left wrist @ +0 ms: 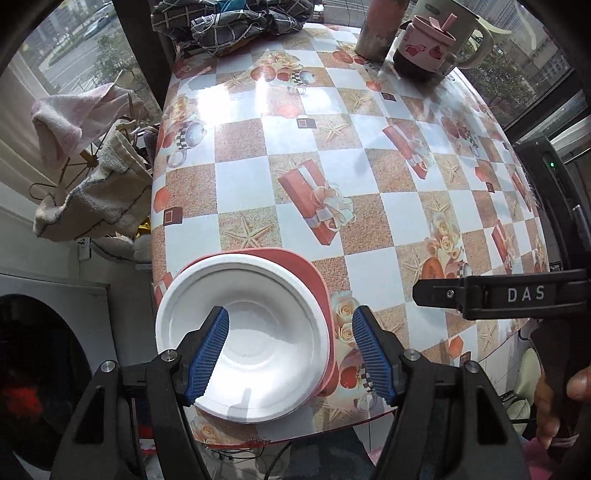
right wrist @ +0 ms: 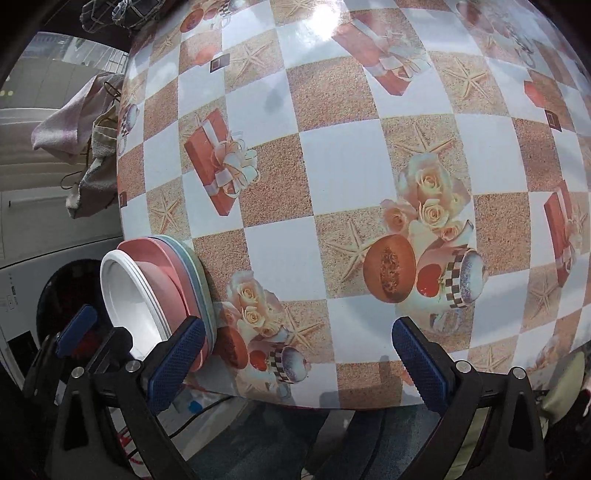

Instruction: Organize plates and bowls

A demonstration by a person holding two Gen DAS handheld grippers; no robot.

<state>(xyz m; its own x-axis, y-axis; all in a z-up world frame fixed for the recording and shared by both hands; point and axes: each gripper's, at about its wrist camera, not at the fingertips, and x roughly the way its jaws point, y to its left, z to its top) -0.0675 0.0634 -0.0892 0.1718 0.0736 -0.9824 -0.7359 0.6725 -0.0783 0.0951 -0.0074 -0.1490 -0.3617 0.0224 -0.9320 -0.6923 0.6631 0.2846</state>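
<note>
A white bowl [left wrist: 255, 347] sits on top of a stack of plates, the pink plate [left wrist: 295, 266] uppermost, at the near left corner of the table. My left gripper [left wrist: 290, 350] is open, its left finger over the bowl and its right finger just past the bowl's right rim. In the right wrist view the bowls [right wrist: 125, 295] rest on pink and pale blue plates [right wrist: 184, 269] at the left. My right gripper [right wrist: 299, 354] is open and empty above the table's near edge, to the right of the stack. It also shows in the left wrist view [left wrist: 480, 295].
The patterned tablecloth [left wrist: 332, 166] covers the table. A pink sippy cup [left wrist: 424, 44], a white mug [left wrist: 465, 33] and a tall tumbler [left wrist: 380, 29] stand at the far right. Folded checked cloth [left wrist: 229, 22] lies at the far edge. Towels [left wrist: 85, 170] hang to the left.
</note>
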